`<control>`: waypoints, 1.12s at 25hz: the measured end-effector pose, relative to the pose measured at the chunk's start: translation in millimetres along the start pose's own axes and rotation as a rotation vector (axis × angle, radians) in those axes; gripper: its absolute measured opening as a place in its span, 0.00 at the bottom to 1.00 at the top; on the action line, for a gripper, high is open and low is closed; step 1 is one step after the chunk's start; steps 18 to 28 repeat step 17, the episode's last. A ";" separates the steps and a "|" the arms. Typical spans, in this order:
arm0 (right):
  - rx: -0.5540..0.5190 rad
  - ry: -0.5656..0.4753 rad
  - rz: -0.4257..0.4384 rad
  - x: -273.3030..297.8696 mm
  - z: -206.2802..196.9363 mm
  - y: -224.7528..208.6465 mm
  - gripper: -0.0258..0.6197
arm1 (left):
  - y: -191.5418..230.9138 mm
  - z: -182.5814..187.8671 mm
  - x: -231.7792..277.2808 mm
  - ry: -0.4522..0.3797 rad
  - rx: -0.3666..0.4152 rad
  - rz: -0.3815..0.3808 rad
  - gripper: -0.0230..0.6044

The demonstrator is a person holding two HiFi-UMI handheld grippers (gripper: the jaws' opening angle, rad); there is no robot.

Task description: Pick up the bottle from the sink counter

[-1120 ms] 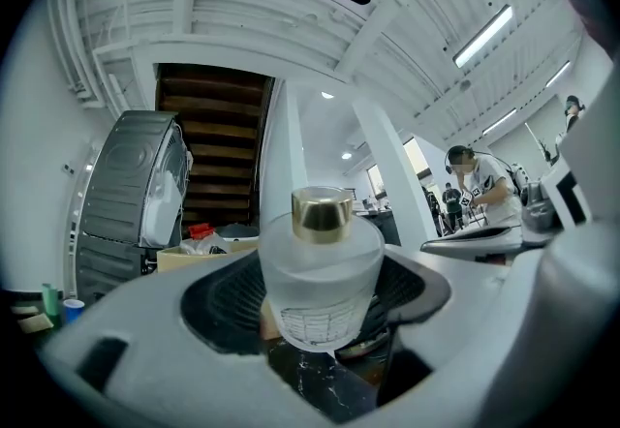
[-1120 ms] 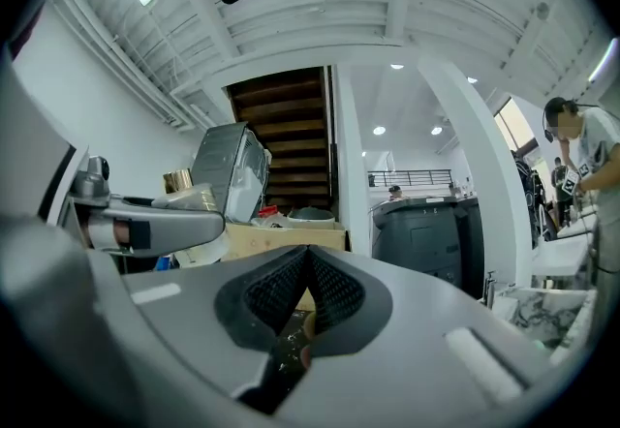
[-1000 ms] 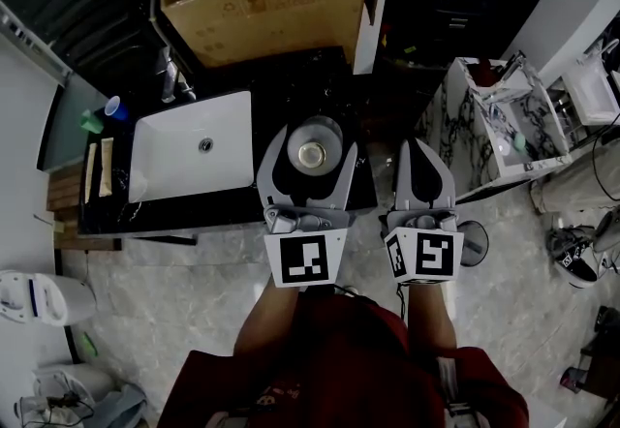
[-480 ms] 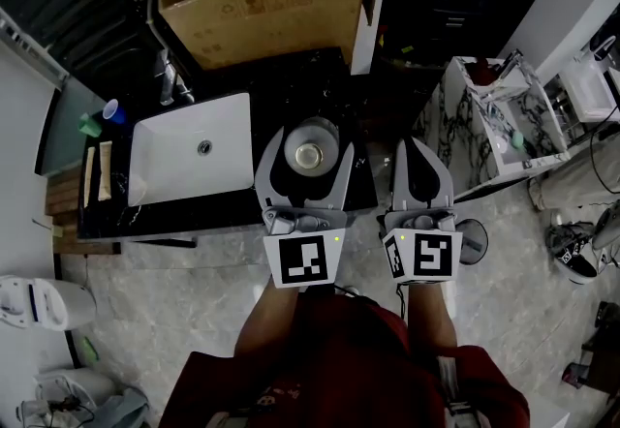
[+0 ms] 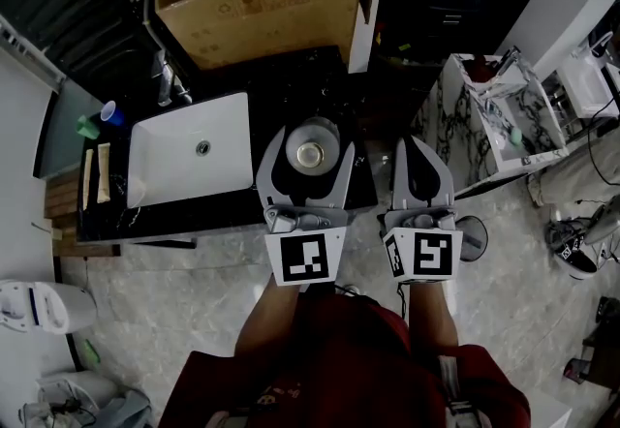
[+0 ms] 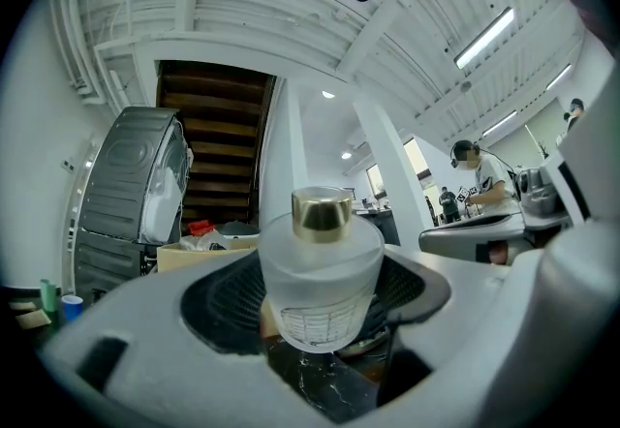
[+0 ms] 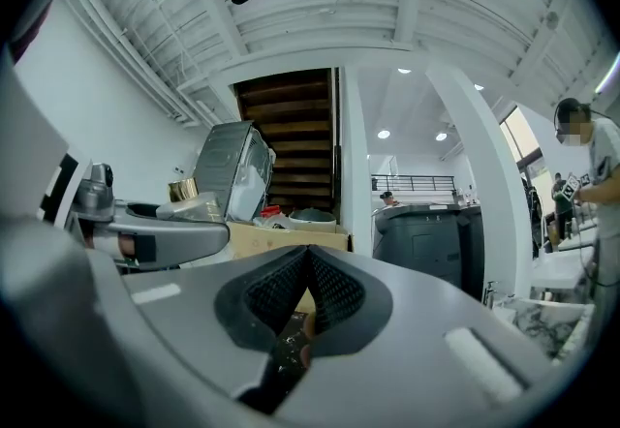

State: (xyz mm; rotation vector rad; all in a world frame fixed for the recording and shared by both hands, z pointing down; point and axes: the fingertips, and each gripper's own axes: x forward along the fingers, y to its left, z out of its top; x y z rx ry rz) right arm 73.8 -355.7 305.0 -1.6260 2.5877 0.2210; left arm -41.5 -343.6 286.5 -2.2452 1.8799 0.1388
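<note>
Left gripper (image 5: 310, 147) clamps the frosted gold-capped bottle (image 6: 318, 271) mid-frame, seemingly for lifting; right gripper (image 7: 304, 292) pinched together, empty, idle alongside.

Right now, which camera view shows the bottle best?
The left gripper view: the bottle stands close between the jaws, frosted body and gold cap fully visible. The head view shows the bottle only from above; the right gripper view shows only its top at the left.

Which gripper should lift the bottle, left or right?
The left gripper. Its jaws stand on either side of the bottle, so it looks best placed. The right gripper is off to the side, jaws together, holding nothing.
</note>
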 end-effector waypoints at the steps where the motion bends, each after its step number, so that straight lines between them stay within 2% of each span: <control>1: 0.000 -0.001 0.000 0.1 0.1 -0.1 0.04 | 0.6 -0.3 0.3 0.000 -0.002 0.001 0.57; 28: -0.002 0.000 0.003 10.3 -2.5 3.5 0.04 | 11.8 -2.1 4.5 -0.007 -0.014 0.017 0.57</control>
